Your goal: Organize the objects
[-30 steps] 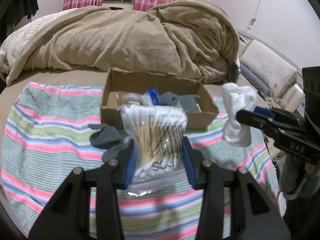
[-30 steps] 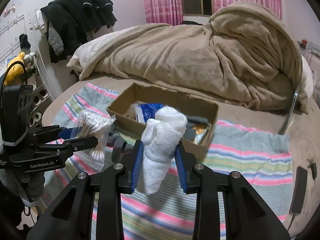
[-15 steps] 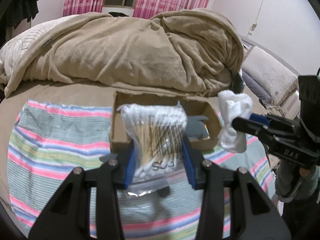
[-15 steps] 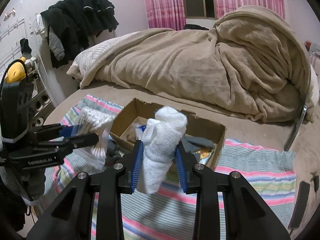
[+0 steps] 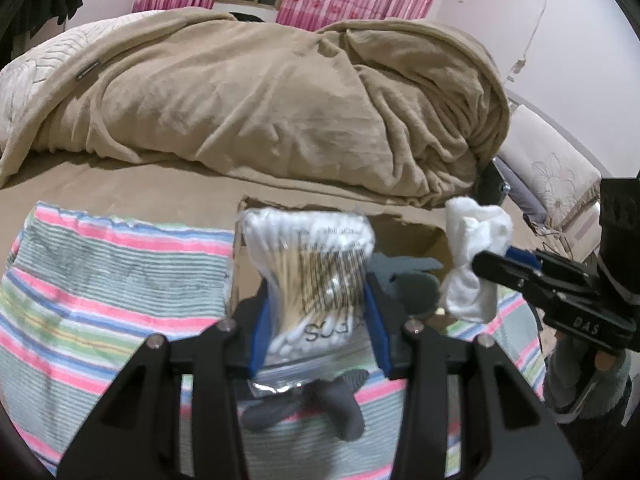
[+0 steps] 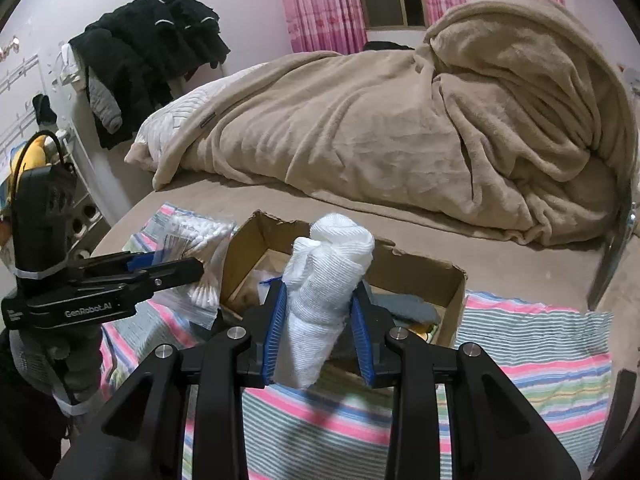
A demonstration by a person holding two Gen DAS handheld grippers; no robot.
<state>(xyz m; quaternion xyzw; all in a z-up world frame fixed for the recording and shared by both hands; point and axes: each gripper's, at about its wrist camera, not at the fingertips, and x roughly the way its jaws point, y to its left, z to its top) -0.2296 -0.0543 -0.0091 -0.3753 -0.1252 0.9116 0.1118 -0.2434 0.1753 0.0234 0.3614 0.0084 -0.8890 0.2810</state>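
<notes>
Cotton swab bag: the clear bag of cotton swabs (image 5: 316, 276) stands upright at the centre of the left wrist view, in front of the near-left part of the box; whether it hangs over the opening or just short of the wall cannot be told. In the right wrist view the same bag (image 6: 200, 256) sits at 9 o'clock from the box's left wall, off the striped cloth.
Left gripper: the left gripper (image 5: 316, 320) is clamped on the bag's lower half, blue pads pressing both sides.
White cloth roll: the rolled white cloth (image 6: 324, 300) stands upright, held in front of the box opening in the right wrist view; in the left wrist view it (image 5: 472, 260) shows at 3 o'clock from the swab bag, near the box's right end.
Right gripper: the right gripper (image 6: 320, 332) is closed on the roll's middle, its lower end hanging below the pads.
Cardboard box: the open cardboard box (image 6: 416, 264) lies on the striped cloth, with a grey item and other small things inside, too hidden to name.
Grey sock: a dark grey sock (image 5: 340, 408) lies on the striped cloth at 6 o'clock of the swab bag.
Striped cloth: the striped cloth (image 5: 100, 280) is spread on the bed under the box.
Blanket: a tan blanket (image 5: 280, 100) is heaped at 12 o'clock beyond the box.
Curtains: pink curtains (image 6: 320, 0) hang at 12 o'clock.
Dark clothes: dark clothes (image 6: 152, 52) hang at 10 o'clock in the right wrist view.
</notes>
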